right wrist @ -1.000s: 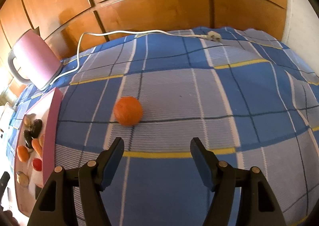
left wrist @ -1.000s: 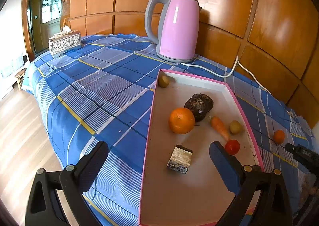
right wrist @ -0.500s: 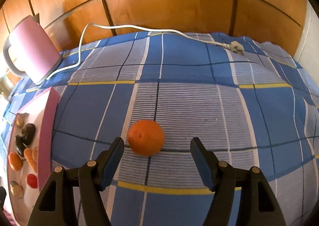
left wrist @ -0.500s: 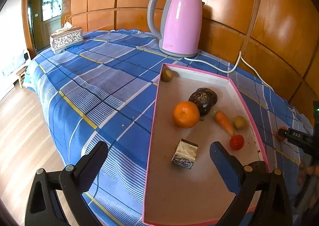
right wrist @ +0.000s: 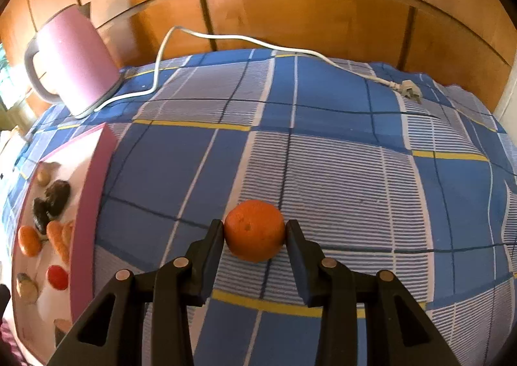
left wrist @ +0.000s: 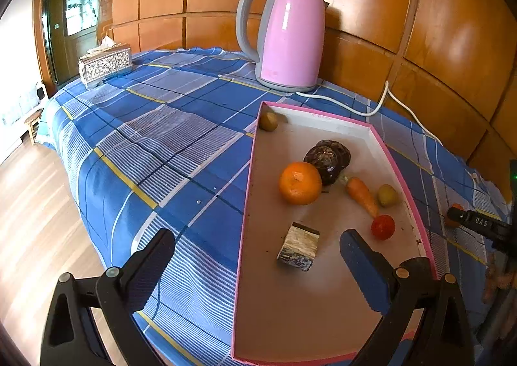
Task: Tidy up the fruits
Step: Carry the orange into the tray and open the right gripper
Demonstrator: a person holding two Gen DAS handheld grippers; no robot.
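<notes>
Right gripper (right wrist: 254, 230): fingers closed against both sides of the orange (right wrist: 254, 229), low centre of frame, on the blue checked cloth (right wrist: 339, 172) right of the pink tray (right wrist: 92, 178). Left gripper (left wrist: 257, 256): jaws wide apart, holding nothing, at lower frame over the tray's near end.

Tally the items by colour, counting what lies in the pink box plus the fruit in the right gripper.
Orange: 3, an orange and carrot in the box, another orange in the right gripper
Green: 2 small fruits
Dark purple: 2
Red: 1
Patterned block: 1
Total: 9
</notes>
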